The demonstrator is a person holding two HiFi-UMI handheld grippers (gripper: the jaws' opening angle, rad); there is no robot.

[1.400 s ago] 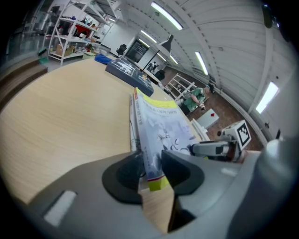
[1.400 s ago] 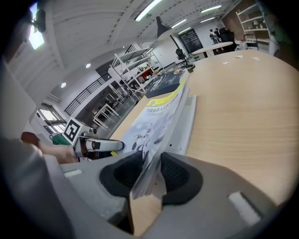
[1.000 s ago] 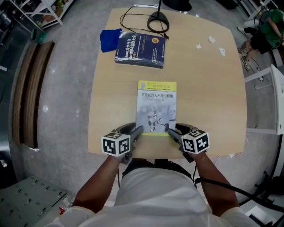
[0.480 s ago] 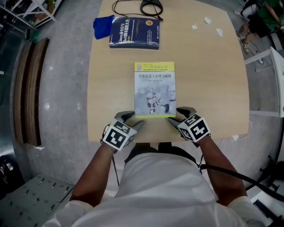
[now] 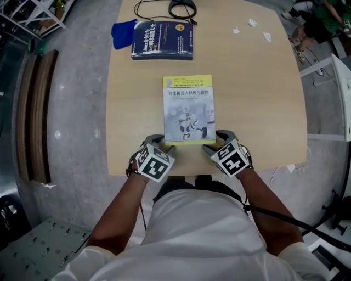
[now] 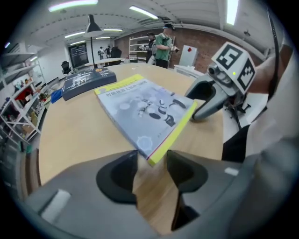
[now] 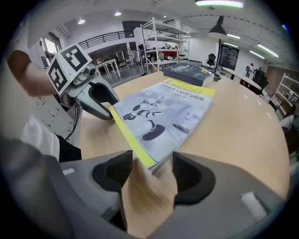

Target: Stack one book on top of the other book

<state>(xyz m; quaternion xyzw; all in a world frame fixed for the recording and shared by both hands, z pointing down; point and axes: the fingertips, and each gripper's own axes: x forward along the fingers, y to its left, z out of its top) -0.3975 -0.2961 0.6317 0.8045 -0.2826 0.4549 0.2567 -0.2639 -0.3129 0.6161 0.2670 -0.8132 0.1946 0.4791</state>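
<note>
A grey book (image 5: 189, 110) with yellow bands lies flat, cover up, in the middle of the pale wooden desk (image 5: 258, 99). Its long axis runs straight away from the person. The title end, under a yellow strip, points to the far side, and the other yellow strip lies along its near short edge. The print reads upright from the person's seat.

The left gripper (image 5: 156, 141) stands at the grey book's near left corner, pointing steeply down. Its fingers (image 6: 117, 175) have just been opening and now stand wide apart. In the left gripper view the yellow-edged corner of the grey book reaches just into the gap between them, and neither finger presses on it.

The right gripper (image 5: 218, 141) stands at the grey book's near right corner, tilted the same way. Its fingers (image 7: 191, 177) have also just been opening and stand wide. That corner lies between them in the right gripper view, with bare desk showing on both sides of it, so nothing is gripped.

Beyond the grey book's far edge, a little to the left and apart from it, lies the dark blue book (image 5: 162, 40). It is thicker and flat, with its long axis crosswise to the grey book's. A blue cloth (image 5: 122, 33) lies just left of it, and a black cable (image 5: 151, 12) loops behind it. A few white paper scraps (image 5: 252, 23) lie far off to the grey book's right.
</note>
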